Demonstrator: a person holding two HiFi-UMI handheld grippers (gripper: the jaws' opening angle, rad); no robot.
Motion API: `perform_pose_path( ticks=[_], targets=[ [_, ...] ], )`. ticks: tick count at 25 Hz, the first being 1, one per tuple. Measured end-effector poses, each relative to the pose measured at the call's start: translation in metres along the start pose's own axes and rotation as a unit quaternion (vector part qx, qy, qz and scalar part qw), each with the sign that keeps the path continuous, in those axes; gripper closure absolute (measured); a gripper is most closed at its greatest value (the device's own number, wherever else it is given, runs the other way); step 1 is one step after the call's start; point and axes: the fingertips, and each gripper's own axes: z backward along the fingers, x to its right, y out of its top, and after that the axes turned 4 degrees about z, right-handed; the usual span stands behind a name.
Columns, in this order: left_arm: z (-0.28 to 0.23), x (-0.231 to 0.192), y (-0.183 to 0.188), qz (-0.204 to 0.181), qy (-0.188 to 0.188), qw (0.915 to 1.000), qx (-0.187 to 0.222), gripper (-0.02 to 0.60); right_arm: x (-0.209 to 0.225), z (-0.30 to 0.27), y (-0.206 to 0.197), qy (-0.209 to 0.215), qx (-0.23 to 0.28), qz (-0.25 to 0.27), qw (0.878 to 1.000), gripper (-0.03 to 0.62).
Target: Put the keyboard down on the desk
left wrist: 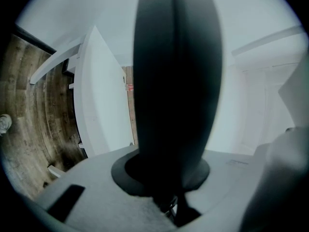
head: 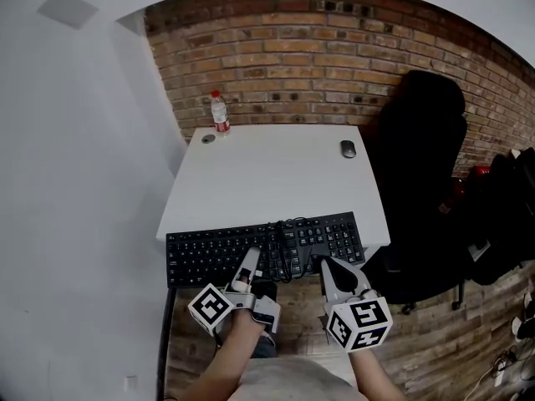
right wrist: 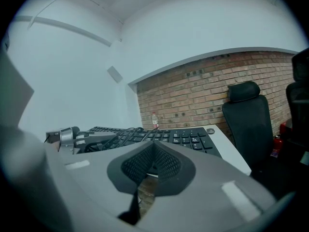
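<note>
A black keyboard (head: 209, 253) lies across the front edge of the white desk (head: 276, 174), its near side hanging past the edge. Its cable (head: 288, 245) is bundled on top of the keys. My left gripper (head: 252, 256) is shut on the keyboard's near edge. In the left gripper view the keyboard (left wrist: 176, 81) fills the middle as a dark slab clamped in the left gripper (left wrist: 169, 178). My right gripper (head: 323, 264) has its tips at the keyboard's near edge, right of the cable. In its own view the right gripper (right wrist: 153, 146) is shut, with the keyboard (right wrist: 193, 138) just beyond.
A water bottle (head: 220, 111) stands at the desk's far left corner beside a round grommet (head: 207, 139). A mouse (head: 348, 149) lies at the far right. A black office chair (head: 426, 140) stands right of the desk. A brick wall runs behind, and the floor is wood.
</note>
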Motion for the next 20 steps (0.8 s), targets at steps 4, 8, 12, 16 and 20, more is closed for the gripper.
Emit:
perform_pose_path(
  ticks=[4,8,12,16,20],
  targets=[
    [-0.029,-0.007,0.030,0.001,0.004,1.0000,-0.008,0.522,-0.002,-0.042,0.009,-0.004,-0.007,0.000,1.000,0.585],
    [-0.054,-0.019,0.060,0.011,0.016,0.9997,-0.015,0.522,-0.003,-0.081,0.018,-0.012,-0.015,0.002,1.000,0.585],
    [-0.080,-0.025,0.085,0.017,0.018,0.9992,-0.032,0.522,-0.004,-0.114,0.028,-0.027,-0.020,0.002,0.999,0.585],
    [-0.103,-0.033,0.107,0.023,0.023,0.9984,-0.046,0.522,-0.005,-0.144,0.034,-0.041,-0.025,0.003,0.999,0.585],
    [-0.120,-0.044,0.123,0.030,0.033,0.9972,-0.060,0.522,-0.005,-0.167,0.038,-0.054,-0.031,0.001,0.998,0.585]
  ],
)
